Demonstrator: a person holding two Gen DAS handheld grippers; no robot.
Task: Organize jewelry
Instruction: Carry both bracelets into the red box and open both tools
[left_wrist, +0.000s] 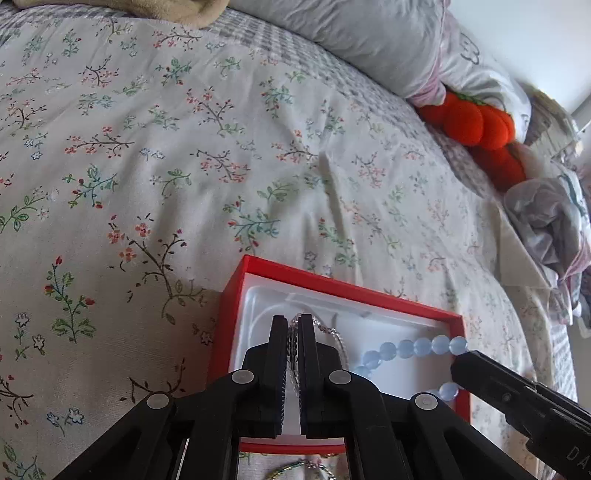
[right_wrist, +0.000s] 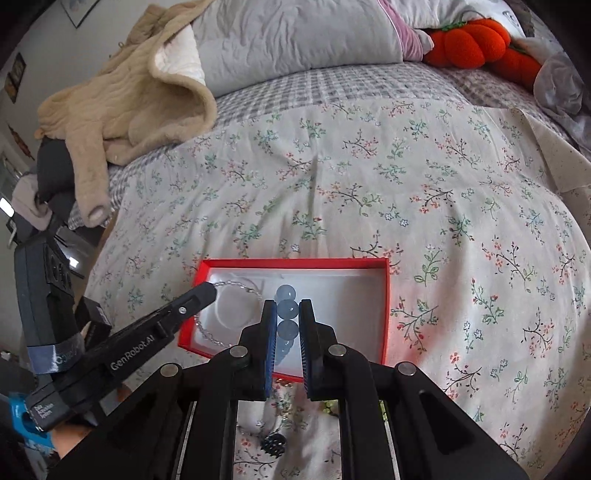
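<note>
A red box (left_wrist: 332, 286) with a white insert lies on the flowered bedspread; it also shows in the right wrist view (right_wrist: 295, 263). My left gripper (left_wrist: 294, 321) is shut on a silver chain (left_wrist: 334, 334) over the box's left part; the chain (right_wrist: 236, 286) loops down into the insert. My right gripper (right_wrist: 287, 308) is shut on a pale blue bead bracelet (right_wrist: 287, 309) over the box's middle. In the left wrist view the bracelet (left_wrist: 413, 348) hangs from the right gripper's tip (left_wrist: 461, 363).
A beige garment (right_wrist: 125, 103) and grey pillows (right_wrist: 295, 37) lie at the bed's far end. Orange plush pumpkins (right_wrist: 476, 40) sit at far right. More jewelry, a dark pendant (right_wrist: 273, 443) and a green bangle (left_wrist: 299, 470), lies on the bedspread in front of the box.
</note>
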